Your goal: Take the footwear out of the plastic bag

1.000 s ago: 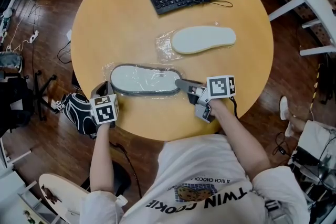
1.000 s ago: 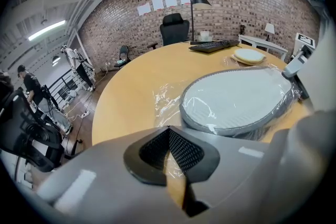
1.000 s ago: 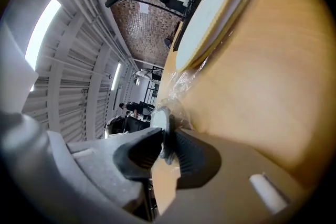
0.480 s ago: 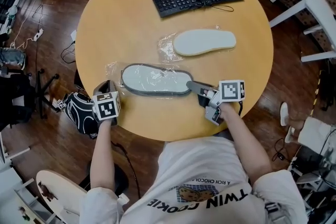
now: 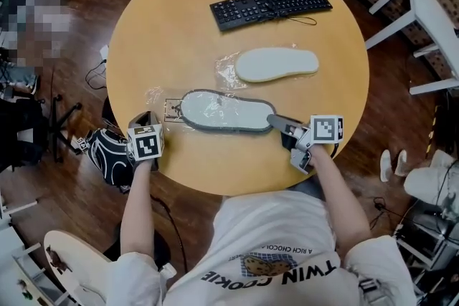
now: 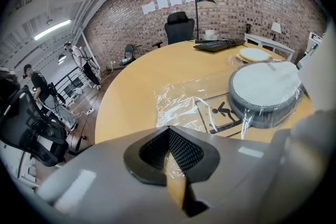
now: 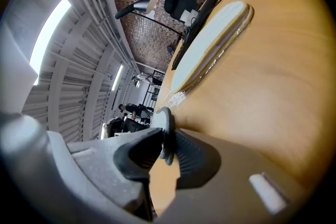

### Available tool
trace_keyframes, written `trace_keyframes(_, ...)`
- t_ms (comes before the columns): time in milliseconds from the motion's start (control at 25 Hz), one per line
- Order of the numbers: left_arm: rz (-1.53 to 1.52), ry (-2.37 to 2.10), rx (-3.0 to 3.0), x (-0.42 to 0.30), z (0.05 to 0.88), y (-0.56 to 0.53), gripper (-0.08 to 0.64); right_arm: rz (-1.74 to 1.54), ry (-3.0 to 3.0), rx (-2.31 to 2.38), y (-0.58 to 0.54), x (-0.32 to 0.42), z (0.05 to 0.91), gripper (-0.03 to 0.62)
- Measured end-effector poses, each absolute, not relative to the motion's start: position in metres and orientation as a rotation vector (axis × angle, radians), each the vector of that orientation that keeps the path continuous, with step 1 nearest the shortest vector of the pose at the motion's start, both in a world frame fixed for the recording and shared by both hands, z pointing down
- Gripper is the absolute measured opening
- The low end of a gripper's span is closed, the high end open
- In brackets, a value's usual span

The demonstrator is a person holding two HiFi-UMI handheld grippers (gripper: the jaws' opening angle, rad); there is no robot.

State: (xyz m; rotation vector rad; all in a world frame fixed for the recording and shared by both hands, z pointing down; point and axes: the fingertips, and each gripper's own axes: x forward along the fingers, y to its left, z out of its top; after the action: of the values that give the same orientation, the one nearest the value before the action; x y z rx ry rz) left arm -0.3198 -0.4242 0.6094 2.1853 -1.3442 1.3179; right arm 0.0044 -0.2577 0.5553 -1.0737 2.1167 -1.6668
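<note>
The gray-rimmed slipper (image 5: 226,110) lies flat near the front edge of the round table (image 5: 179,32). Its long axis runs left to right across the head view, with clear plastic bag (image 5: 166,105) film over it. The right gripper (image 5: 278,124) is clamped on the rim at its right end. The left gripper (image 5: 147,120) pinches the bag's left edge. A cream slipper (image 5: 276,63) lies beyond, roughly parallel.

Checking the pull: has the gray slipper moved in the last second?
Yes. Gray slipper slid right, judged against the white slipper, pulled by the right gripper.
</note>
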Motion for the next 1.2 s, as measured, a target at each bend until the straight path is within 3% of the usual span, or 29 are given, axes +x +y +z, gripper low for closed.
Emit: trace_keyframes(1200, 1.337, -1.422, 2.109, -0.32, 0.606, -0.418, 0.005, -1.708, 1.904, -1.089, -0.186, 0.108, 0.524, 0.063)
